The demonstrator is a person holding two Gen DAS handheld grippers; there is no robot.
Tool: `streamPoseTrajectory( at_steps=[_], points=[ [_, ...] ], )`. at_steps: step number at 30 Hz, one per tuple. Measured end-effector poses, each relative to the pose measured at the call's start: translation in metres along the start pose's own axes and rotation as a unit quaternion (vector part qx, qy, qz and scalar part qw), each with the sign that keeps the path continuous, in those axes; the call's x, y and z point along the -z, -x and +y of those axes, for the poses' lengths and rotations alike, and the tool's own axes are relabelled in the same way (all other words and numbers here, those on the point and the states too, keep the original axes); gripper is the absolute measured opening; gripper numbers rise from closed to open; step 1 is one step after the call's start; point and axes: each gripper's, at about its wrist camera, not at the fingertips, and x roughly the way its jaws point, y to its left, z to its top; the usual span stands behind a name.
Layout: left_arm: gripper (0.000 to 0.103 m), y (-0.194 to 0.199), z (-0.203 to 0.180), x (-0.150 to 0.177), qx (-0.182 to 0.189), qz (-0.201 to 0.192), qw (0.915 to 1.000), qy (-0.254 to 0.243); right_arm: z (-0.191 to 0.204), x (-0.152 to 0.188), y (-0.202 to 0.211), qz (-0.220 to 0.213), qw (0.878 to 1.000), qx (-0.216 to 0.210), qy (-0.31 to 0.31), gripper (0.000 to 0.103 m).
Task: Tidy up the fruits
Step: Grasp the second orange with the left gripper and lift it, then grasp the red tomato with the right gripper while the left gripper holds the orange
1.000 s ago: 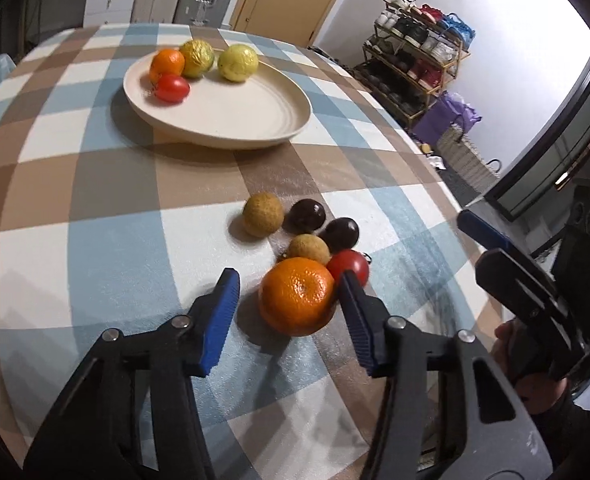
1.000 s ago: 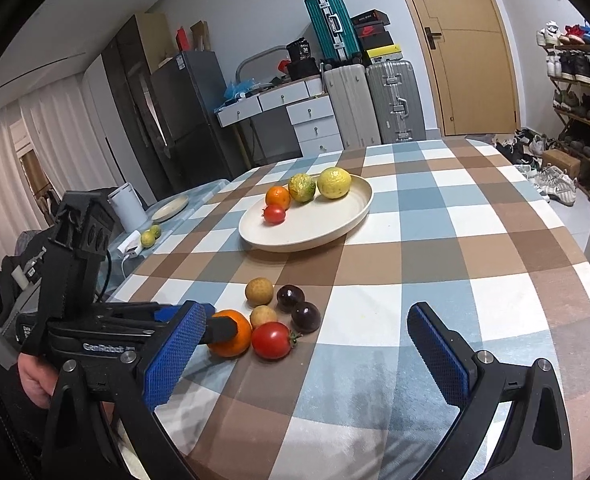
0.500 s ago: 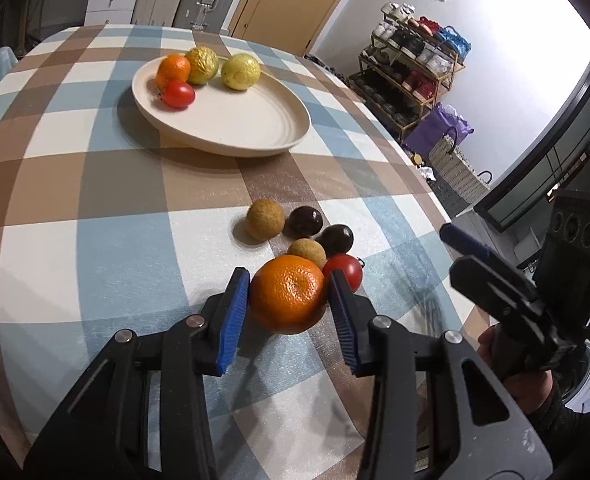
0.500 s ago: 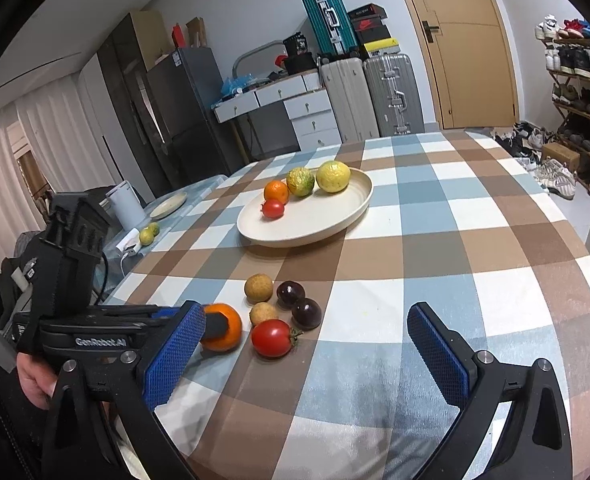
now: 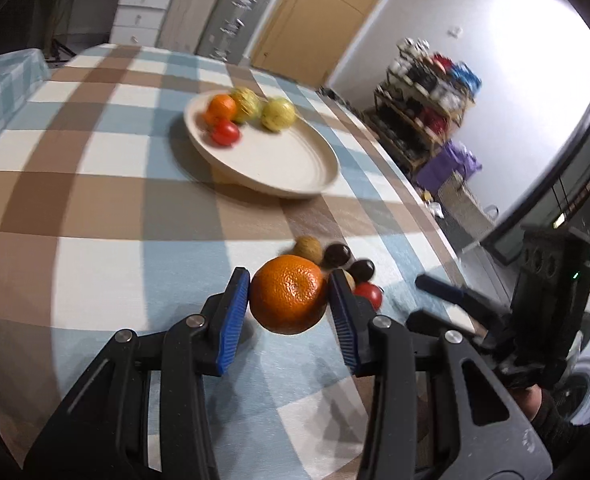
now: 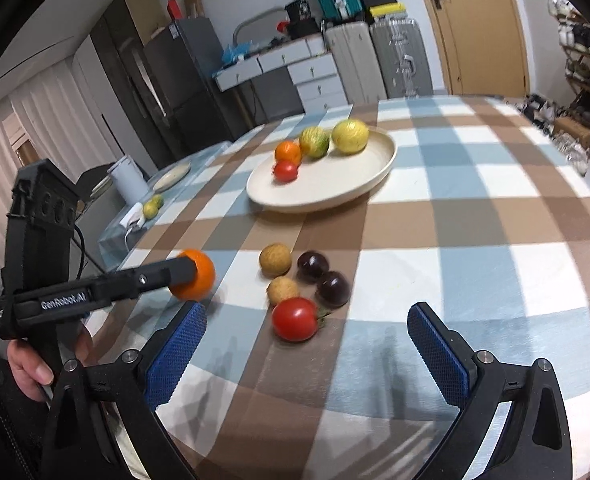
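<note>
My left gripper [image 5: 289, 294] is shut on a large orange [image 5: 287, 295] and holds it lifted above the checked tablecloth; the orange also shows in the right wrist view [image 6: 199, 274]. On the cloth lie a red tomato [image 6: 295, 319], two tan round fruits [image 6: 275, 258] and two dark plums [image 6: 313, 266]. A cream plate [image 5: 295, 164] farther back holds a small orange [image 5: 221, 107], a small tomato [image 5: 225, 133] and two yellow-green fruits [image 5: 277, 114]. My right gripper [image 6: 307, 350] is open and empty, low over the cloth just in front of the tomato.
The table edge runs along the right in the left wrist view [image 5: 435, 216]. A shoe rack [image 5: 427, 108] stands beyond it. A side table [image 6: 151, 208] with a white jug, a plate and small fruits stands left of the table. Suitcases [image 6: 375, 64] and drawers stand behind.
My left gripper closed on the large orange and lifted it off the cloth, away from the fruit cluster. My right gripper stayed open and moved a little closer to the tomato.
</note>
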Motion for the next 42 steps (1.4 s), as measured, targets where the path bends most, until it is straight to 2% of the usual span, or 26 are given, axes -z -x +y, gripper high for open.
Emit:
streamPoseTrajectory(
  at_steps=[4,7,9,15,17,22,29,42],
  points=[
    [0.038,0.011,0.015,-0.003,-0.007,-0.014,0.9998,0.015,0.006,0.002,-0.013,0.021,1.0,0.003,0.006,0.101],
    [0.038,0.016,0.026,-0.003,-0.01,-0.017,0.9995,0.025,0.01,0.001,-0.022,0.035,0.999,0.01,0.016,0.09],
    [0.038,0.017,0.03,-0.003,-0.011,-0.016,0.9993,0.031,0.011,0.0,-0.027,0.045,0.999,0.016,0.016,0.088],
    [0.038,0.021,0.041,-0.001,-0.021,-0.023,0.9984,0.048,0.016,-0.004,-0.038,0.059,0.997,0.034,0.021,0.074],
    [0.038,0.021,0.042,-0.003,-0.023,-0.022,0.9983,0.048,0.018,-0.005,-0.042,0.067,0.996,0.047,0.027,0.057],
    [0.038,0.019,0.042,-0.004,-0.024,-0.021,0.9984,0.047,0.015,0.0,-0.043,0.073,0.996,0.036,0.026,0.038],
    [0.038,0.009,0.032,-0.017,-0.032,-0.018,0.9986,0.039,0.006,0.001,-0.034,0.059,0.998,0.016,0.013,0.034],
    [0.038,-0.021,0.014,-0.058,-0.042,-0.016,0.9987,0.024,-0.005,-0.017,-0.009,0.015,0.999,-0.048,-0.009,0.034]
  ],
)
